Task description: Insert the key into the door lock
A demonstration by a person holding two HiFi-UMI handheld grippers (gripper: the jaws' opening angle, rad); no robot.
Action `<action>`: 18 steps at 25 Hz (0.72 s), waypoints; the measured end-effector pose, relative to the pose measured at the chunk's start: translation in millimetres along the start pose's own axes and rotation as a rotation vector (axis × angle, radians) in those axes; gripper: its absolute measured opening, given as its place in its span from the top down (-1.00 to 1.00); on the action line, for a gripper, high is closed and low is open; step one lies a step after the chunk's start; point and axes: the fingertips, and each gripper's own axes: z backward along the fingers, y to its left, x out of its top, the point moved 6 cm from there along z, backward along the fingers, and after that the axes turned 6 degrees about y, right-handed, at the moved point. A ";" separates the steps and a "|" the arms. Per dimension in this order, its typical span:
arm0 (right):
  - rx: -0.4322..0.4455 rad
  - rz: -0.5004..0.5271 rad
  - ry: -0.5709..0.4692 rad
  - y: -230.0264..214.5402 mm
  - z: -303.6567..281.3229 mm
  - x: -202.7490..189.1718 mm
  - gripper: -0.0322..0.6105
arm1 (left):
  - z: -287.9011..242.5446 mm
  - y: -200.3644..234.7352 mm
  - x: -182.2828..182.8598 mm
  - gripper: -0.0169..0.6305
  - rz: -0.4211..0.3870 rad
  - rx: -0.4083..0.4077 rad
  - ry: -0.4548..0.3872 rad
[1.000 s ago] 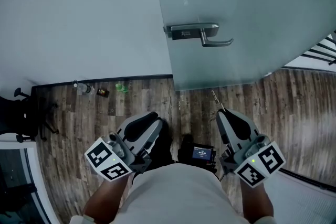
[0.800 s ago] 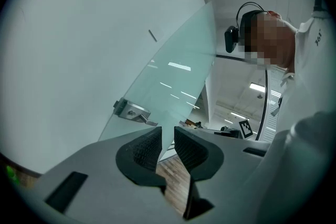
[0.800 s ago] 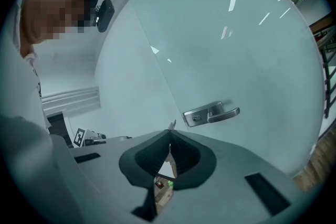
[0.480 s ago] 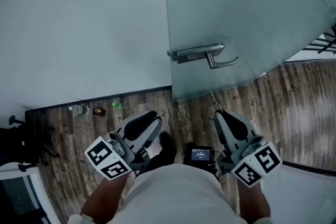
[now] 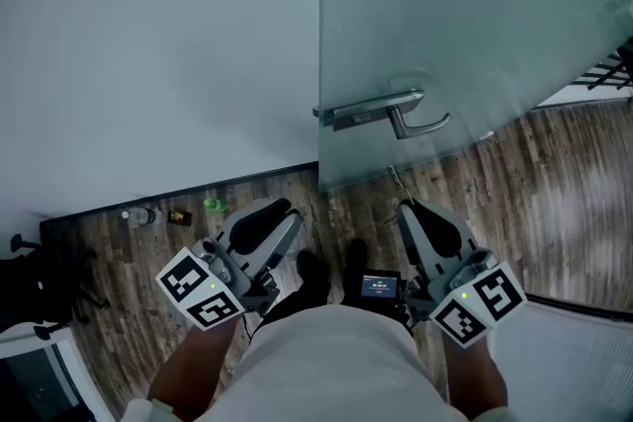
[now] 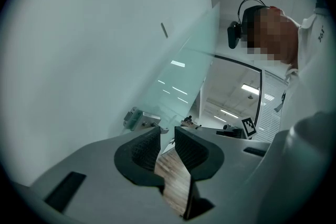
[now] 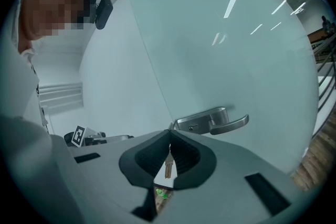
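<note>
The metal lock plate (image 5: 358,113) with its lever handle (image 5: 421,124) sits on the edge of a frosted glass door (image 5: 475,15). My right gripper (image 5: 406,205) is shut on a small key (image 5: 396,179) whose shaft pokes forward, just below the handle in the head view. In the right gripper view the key (image 7: 168,166) hangs between the pads, and the lock plate (image 7: 195,123) with its keyhole lies a little ahead and to the right. My left gripper (image 5: 288,212) stands open and holds nothing; its view shows the lock plate (image 6: 137,119) beyond the parted jaws.
A white wall (image 5: 148,44) meets the door's edge on the left. Bottles and small items (image 5: 143,214) lie along the skirting on the wood floor. An office chair (image 5: 30,262) stands at far left. A stair railing (image 5: 608,69) shows at upper right. A small screen device (image 5: 380,286) hangs at the person's waist.
Both grippers have come closer to the door; the lock and handle sit lower in the head view, nearer the key's tip. The jaws have not changed.
</note>
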 end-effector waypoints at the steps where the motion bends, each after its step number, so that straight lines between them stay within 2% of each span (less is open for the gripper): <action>1: 0.008 0.005 0.005 -1.3 -2.5 0.9 0.85 | -1.4 2.3 1.0 0.71 -0.001 0.015 -0.005; 7: 0.032 0.017 0.029 -12.8 -12.4 3.7 0.85 | -10.4 12.8 4.3 0.69 -0.006 0.080 -0.015; 18: 0.025 0.059 0.070 -24.4 -33.3 1.2 0.85 | -45.1 32.5 28.0 0.54 -0.069 0.097 -0.008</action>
